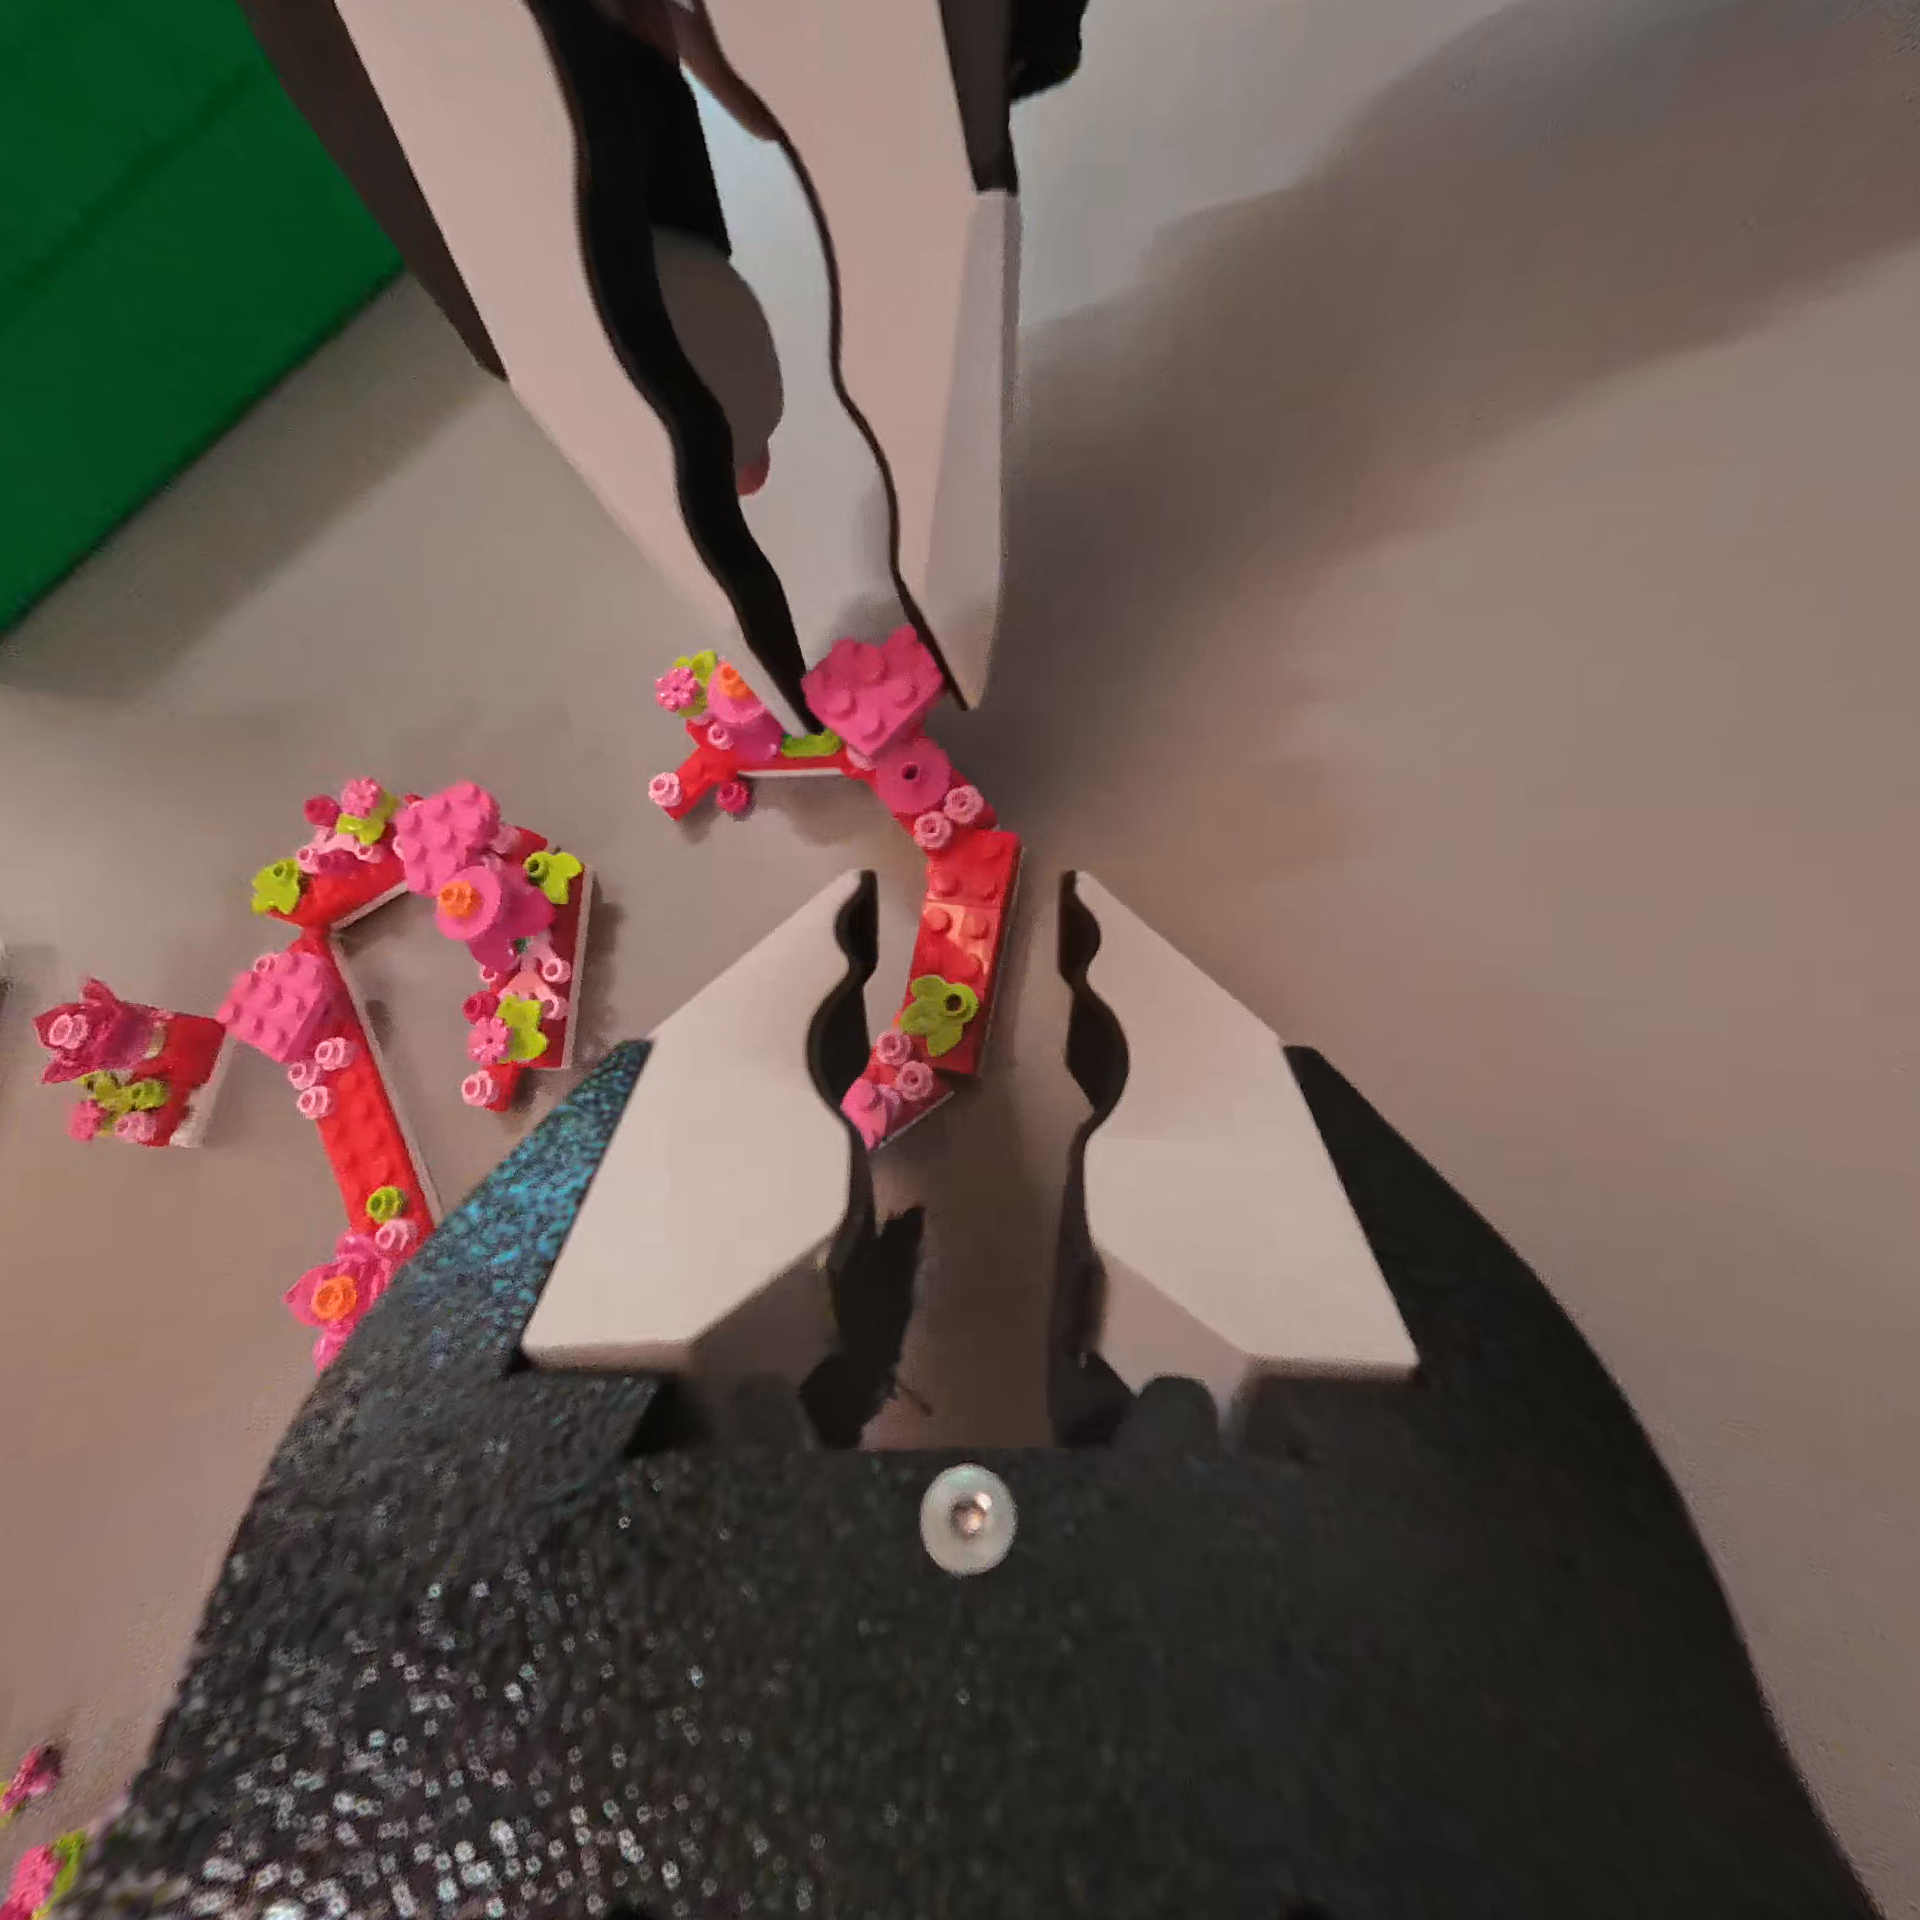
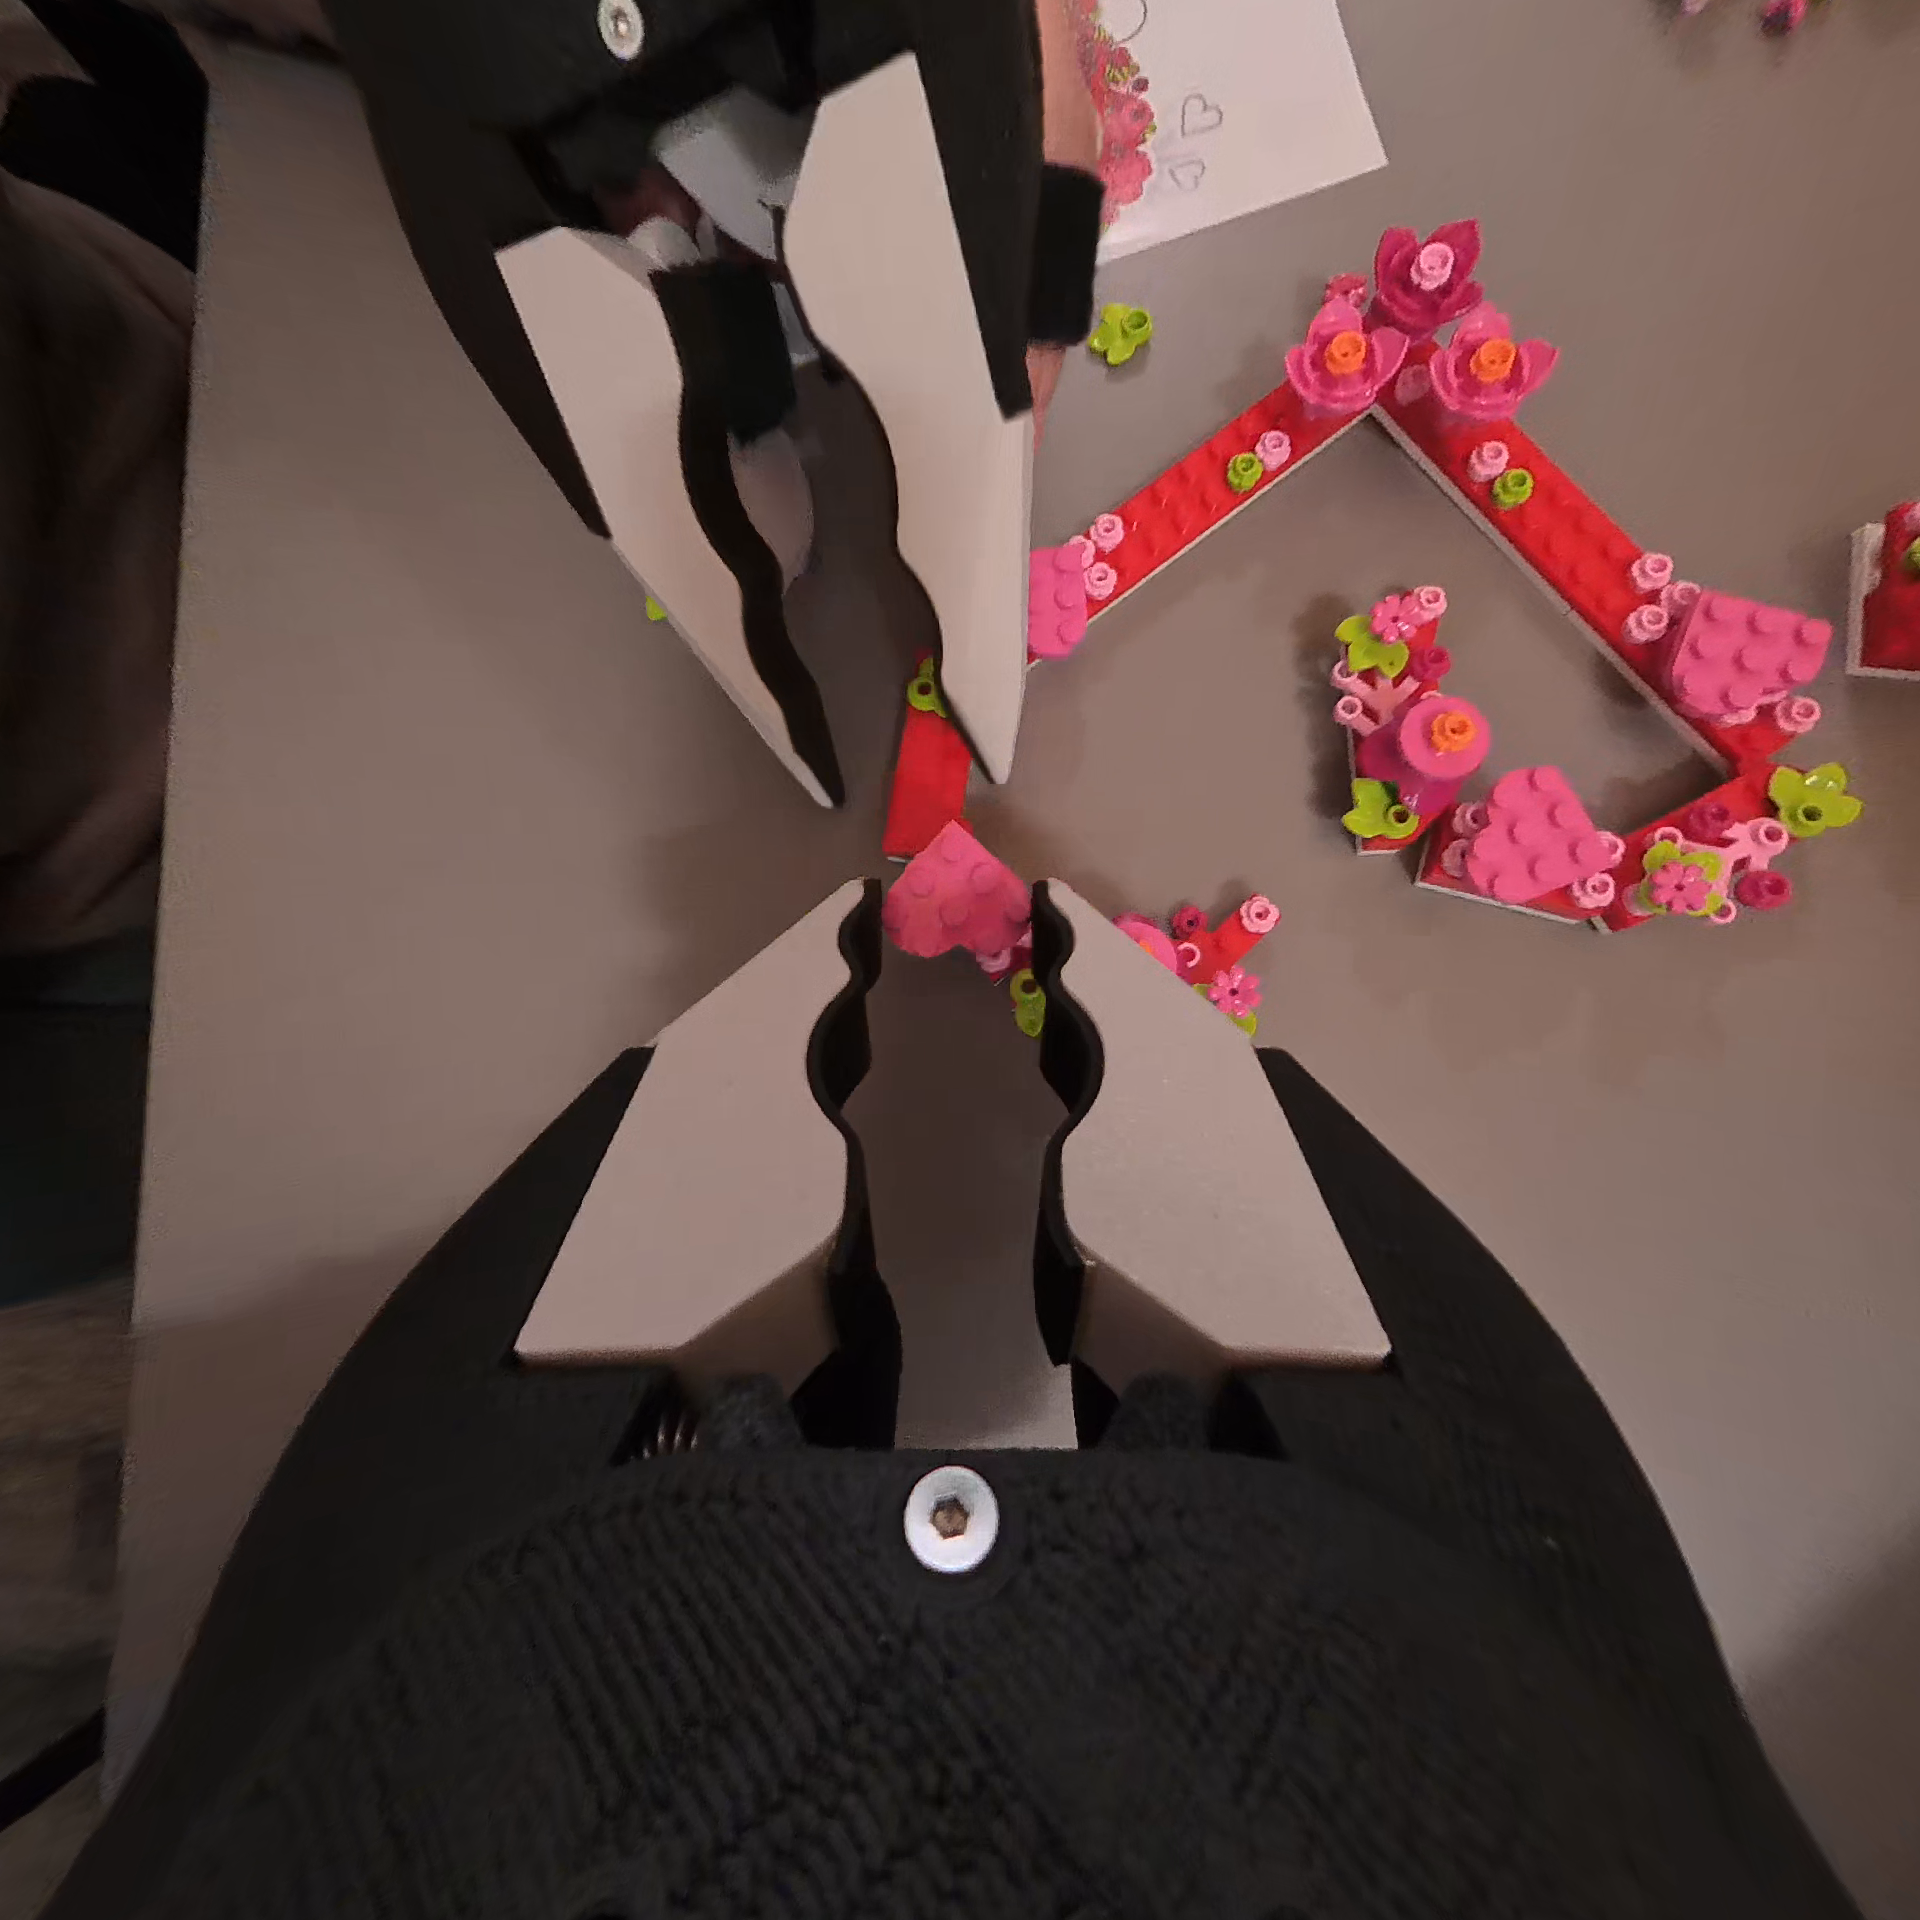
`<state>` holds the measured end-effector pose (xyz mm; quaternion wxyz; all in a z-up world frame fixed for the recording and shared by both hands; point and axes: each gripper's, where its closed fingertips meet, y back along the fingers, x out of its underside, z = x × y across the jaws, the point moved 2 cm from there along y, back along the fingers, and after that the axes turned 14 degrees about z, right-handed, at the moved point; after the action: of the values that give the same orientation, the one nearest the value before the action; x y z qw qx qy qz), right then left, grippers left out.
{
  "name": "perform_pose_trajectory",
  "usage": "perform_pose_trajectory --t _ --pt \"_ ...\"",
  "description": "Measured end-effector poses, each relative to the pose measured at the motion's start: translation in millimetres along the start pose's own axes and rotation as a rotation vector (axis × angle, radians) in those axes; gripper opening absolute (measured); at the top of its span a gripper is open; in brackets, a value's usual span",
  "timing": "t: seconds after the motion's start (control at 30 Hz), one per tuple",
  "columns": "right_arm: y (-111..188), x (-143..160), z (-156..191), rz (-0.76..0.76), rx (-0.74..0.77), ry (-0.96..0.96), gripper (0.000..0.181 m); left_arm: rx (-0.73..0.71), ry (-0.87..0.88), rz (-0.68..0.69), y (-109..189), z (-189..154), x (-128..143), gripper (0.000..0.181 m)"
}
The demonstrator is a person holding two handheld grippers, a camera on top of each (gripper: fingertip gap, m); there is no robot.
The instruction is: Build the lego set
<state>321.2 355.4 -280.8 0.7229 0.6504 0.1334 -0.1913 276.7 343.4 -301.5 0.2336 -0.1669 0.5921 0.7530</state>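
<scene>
A curved red Lego section with pink flowers and green leaves lies on the grey table. My left gripper is open, with one finger on each side of the section's red bricks and a gap on both sides. My right gripper is shut on a pink heart brick and holds it on the far end of the same section. In the left wrist view the right gripper comes in from above with the heart brick between its tips. The left gripper shows opposite in the right wrist view.
A bigger red heart-frame assembly with pink hearts and flowers lies to the right, also in the left wrist view. A white instruction sheet and a loose green leaf piece lie beyond. The table edge runs along the left. The grippers are tip to tip, or close to it. The left tips stand about 12 centimeters off the loose green leaf piece.
</scene>
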Motion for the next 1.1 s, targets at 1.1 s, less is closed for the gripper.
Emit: perform_pose_trajectory --t 1.1 --pt "-16 6 -10 0.292 0.113 0.214 0.027 0.065 -0.059 0.018 -11 6 5 0.015"
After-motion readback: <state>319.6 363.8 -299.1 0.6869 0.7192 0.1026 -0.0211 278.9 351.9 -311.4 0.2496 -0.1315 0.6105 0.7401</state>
